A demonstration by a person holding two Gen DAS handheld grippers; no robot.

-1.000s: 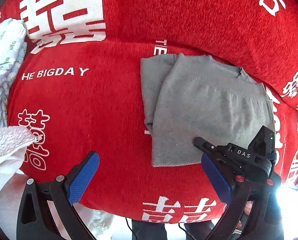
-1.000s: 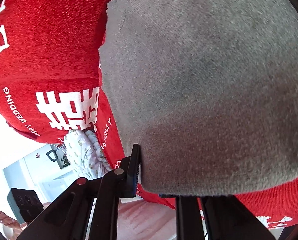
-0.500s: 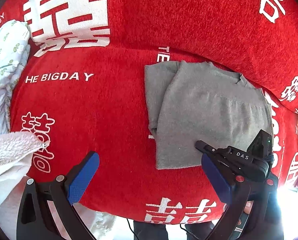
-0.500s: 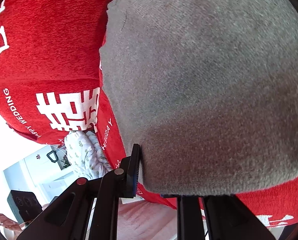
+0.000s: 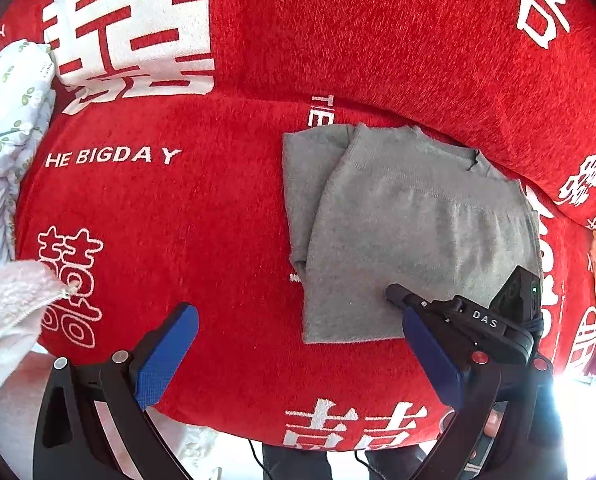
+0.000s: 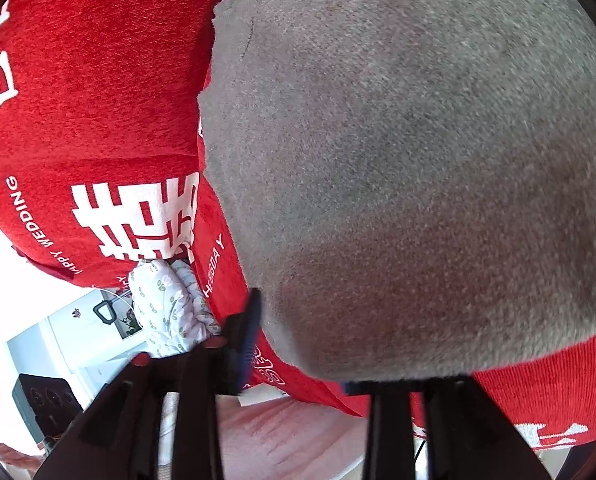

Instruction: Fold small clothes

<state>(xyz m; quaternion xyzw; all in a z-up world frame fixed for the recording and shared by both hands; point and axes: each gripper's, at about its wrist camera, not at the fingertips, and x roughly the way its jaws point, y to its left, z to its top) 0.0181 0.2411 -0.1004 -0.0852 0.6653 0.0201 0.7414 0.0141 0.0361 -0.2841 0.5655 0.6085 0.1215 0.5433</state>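
A grey knit garment (image 5: 410, 232) lies folded on a red sofa seat, with a narrower folded layer showing at its left. My left gripper (image 5: 298, 356) is open and empty, above the seat's front edge, left of the garment's near corner. My right gripper shows in the left wrist view (image 5: 402, 300) lying over the garment's near right corner. In the right wrist view the garment (image 6: 398, 160) fills the frame, and my right gripper (image 6: 298, 352) stands open astride its near edge, one blue pad (image 6: 249, 332) beside the cloth, the other under it.
The red sofa cover (image 5: 177, 200) bears white characters and lettering. A floral white cloth (image 5: 5, 128) lies at the far left, a white fleece piece (image 5: 5, 304) at the near left. The sofa backrest (image 5: 378, 32) rises right behind the garment.
My left gripper has drawn back a little, so the garment sits lower and smaller in view. My right gripper has shifted slightly back along the garment's edge.
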